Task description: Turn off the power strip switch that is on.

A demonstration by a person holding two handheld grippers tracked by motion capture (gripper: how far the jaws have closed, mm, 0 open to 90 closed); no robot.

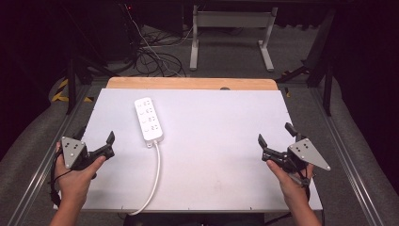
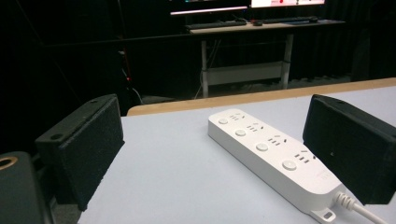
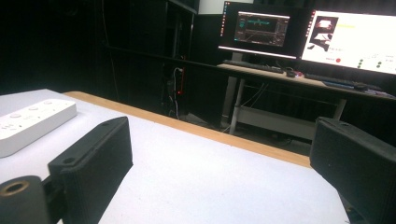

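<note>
With jaws spread wide on nothing, the left gripper (image 1: 96,141) sits at the table's left edge, near a white four-socket power strip (image 1: 148,118) lying flat left of centre, well apart from the equally wide, empty right gripper (image 1: 275,136).

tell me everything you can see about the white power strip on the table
The power strip is a long white block, plastic by the look of it, with rounded corners. It lies flat on the white table, left of the middle and towards the far edge. Its top carries four sets of sockets, each with a round button. A small mounting tab sticks out at the near end, where a white cord leaves it and runs off the table's near edge. Nothing else touches it.
</note>
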